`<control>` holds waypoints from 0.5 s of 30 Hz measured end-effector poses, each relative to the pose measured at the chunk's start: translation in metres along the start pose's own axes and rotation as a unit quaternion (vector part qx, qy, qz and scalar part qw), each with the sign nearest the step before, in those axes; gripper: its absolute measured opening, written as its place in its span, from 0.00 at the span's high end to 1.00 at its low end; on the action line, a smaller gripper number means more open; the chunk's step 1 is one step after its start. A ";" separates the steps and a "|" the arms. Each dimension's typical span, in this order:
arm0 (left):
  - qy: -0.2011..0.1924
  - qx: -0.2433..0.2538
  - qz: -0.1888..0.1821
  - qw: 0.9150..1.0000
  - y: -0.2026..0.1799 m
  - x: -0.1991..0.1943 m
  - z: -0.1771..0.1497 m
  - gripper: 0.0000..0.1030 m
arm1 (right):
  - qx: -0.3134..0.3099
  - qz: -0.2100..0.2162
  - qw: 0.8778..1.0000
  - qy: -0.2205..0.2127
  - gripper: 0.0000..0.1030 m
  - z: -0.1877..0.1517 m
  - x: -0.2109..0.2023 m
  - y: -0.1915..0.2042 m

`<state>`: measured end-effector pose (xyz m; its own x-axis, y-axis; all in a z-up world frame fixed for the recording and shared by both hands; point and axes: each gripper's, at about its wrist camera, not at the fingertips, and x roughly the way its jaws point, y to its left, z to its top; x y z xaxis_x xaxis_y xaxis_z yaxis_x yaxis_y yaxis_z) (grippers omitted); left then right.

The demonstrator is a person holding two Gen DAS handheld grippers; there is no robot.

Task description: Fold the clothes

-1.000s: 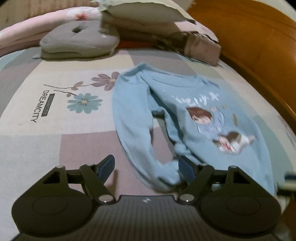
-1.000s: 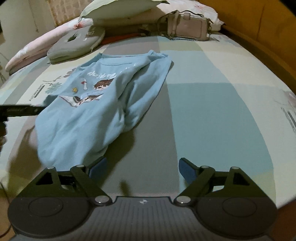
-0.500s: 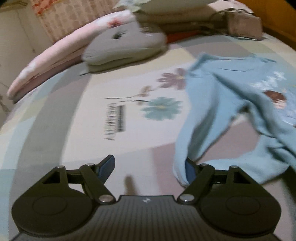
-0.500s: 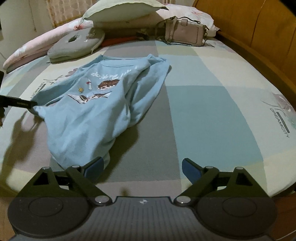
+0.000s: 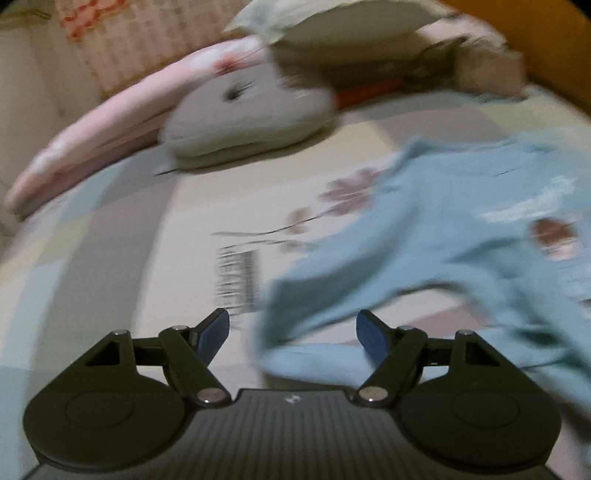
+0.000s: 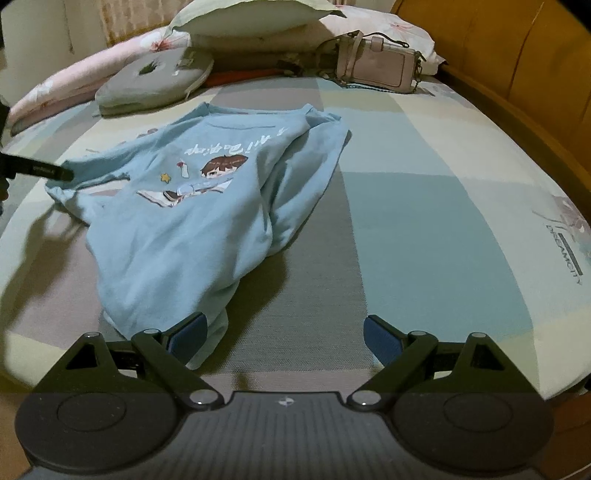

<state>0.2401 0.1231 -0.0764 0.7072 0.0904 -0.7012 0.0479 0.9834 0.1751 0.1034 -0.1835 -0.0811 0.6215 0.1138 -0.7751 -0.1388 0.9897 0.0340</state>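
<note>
A light blue sweatshirt (image 6: 207,206) lay spread, front up, on the patchwork bed sheet (image 6: 424,206), its cartoon print of a brown-haired child (image 6: 221,166) facing the far end of the bed and the collar toward the pillows. The right sleeve was folded in over the body; the left sleeve (image 5: 369,266) stretched out toward the near left side of the bed.

The left gripper (image 5: 291,332) stood with its jaws wide apart. The cuff end of that sleeve lay between the blue pads (image 5: 373,334) — the picture was blurred, and the pads did not appear to press on the cloth. In the right wrist view a dark finger of this gripper (image 6: 48,170) showed at the far left, right at the sleeve's end.

The right gripper (image 6: 286,338) was also spread open, low over the near hem of the sweatshirt; its left pad (image 6: 188,334) was beside or on the hem — which one was unclear — while the right pad stood over bare sheet.

At the far end lay a grey cushion (image 6: 155,81), a pale green pillow (image 6: 251,14), a pink floral quilt (image 6: 74,77) and a beige handbag (image 6: 380,62), with a wooden bed frame (image 6: 517,62) along the right.
</note>
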 end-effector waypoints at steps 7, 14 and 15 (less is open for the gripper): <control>0.020 0.038 -0.035 0.998 -0.047 0.011 0.009 0.25 | -0.014 0.000 1.000 -0.001 0.08 0.001 0.000 0.007; 0.079 0.087 0.007 0.993 -0.062 0.043 0.008 0.26 | -0.023 0.005 1.000 0.000 0.07 -0.001 -0.004 0.011; 0.085 0.102 0.000 0.991 -0.063 0.039 0.007 0.26 | -0.024 0.006 1.000 -0.002 0.07 -0.002 -0.005 0.011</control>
<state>0.2699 0.0636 -0.1102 0.5789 0.1328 -0.8045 0.2021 0.9325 0.2994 0.0977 -0.1731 -0.0781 0.6225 0.1257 -0.7725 -0.1827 0.9831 0.0128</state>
